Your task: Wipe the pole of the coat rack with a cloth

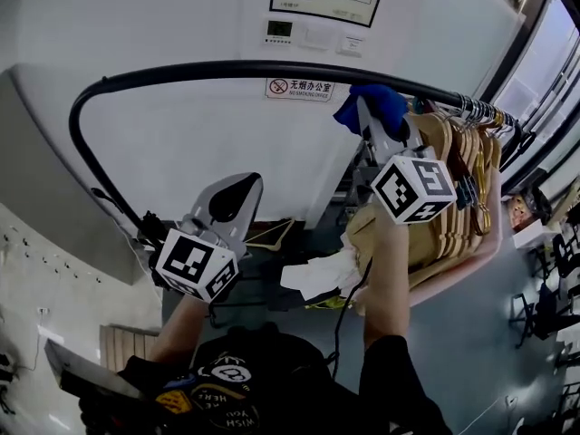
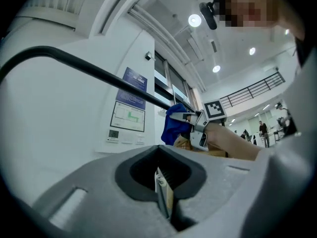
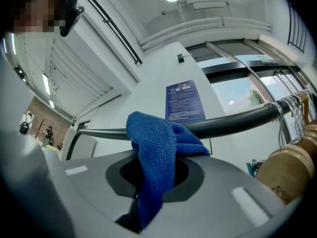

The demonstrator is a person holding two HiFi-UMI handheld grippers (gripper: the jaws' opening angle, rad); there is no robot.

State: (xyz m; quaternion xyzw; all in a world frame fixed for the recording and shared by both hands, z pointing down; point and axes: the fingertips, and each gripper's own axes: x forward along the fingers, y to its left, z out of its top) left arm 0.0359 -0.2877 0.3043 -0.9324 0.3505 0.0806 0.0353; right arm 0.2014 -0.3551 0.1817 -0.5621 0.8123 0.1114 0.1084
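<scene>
The coat rack's black pole (image 1: 227,69) curves up from the left and runs across the top of the head view. My right gripper (image 1: 367,116) is raised to it, shut on a blue cloth (image 1: 373,101) that drapes over the pole. In the right gripper view the cloth (image 3: 153,150) hangs from the pole (image 3: 237,121) down into the jaws of the right gripper (image 3: 143,207). My left gripper (image 1: 234,188) hangs lower and to the left, clear of the pole, jaws shut on nothing. In its own view the left gripper (image 2: 163,195) looks up at the pole (image 2: 89,68) and cloth (image 2: 173,125).
Several wooden hangers (image 1: 462,161) crowd the pole just right of the cloth, also seen as hangers (image 3: 290,162) in the right gripper view. A white wall with a control panel (image 1: 279,30) stands close behind. A white crumpled sheet (image 1: 317,275) lies below.
</scene>
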